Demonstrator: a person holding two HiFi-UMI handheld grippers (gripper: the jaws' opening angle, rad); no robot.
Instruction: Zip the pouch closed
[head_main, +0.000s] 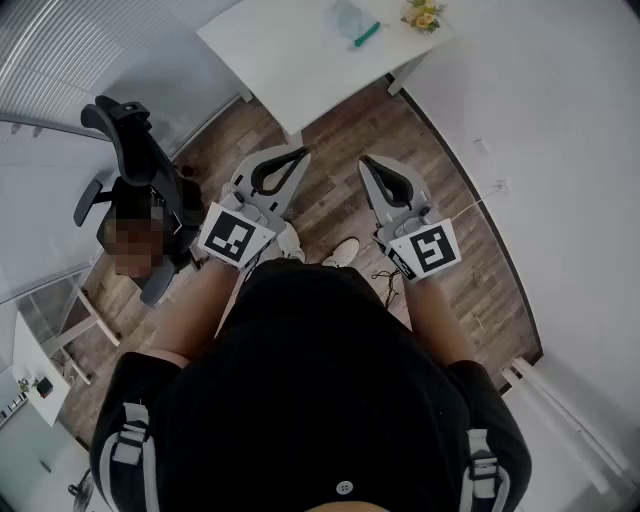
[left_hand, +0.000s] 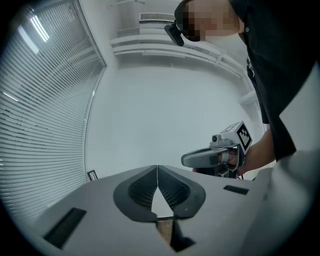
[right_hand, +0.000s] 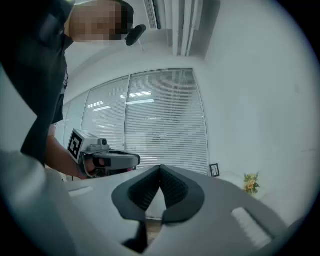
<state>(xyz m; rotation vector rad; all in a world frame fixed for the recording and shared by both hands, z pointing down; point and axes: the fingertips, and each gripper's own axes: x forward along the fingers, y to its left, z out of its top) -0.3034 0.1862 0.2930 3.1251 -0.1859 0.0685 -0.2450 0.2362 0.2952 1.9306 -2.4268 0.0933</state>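
Observation:
A pale translucent pouch (head_main: 352, 22) with a green end lies on the white table (head_main: 290, 50) at the top of the head view, far ahead of both grippers. My left gripper (head_main: 300, 150) and right gripper (head_main: 366, 160) are held level side by side over the wooden floor, short of the table. Both are shut with nothing between the jaws. In the left gripper view the shut left gripper (left_hand: 157, 167) faces a bare white wall, with the right gripper (left_hand: 220, 152) off to its right. In the right gripper view the shut right gripper (right_hand: 160, 167) faces window blinds, and the left gripper (right_hand: 100, 157) shows at left.
A small bunch of flowers (head_main: 424, 15) stands on the table near the pouch and also shows as flowers (right_hand: 250, 182) at right. A black office chair (head_main: 135, 170) stands to the left. A small white side table (head_main: 35, 370) is at lower left. White walls close in on the right.

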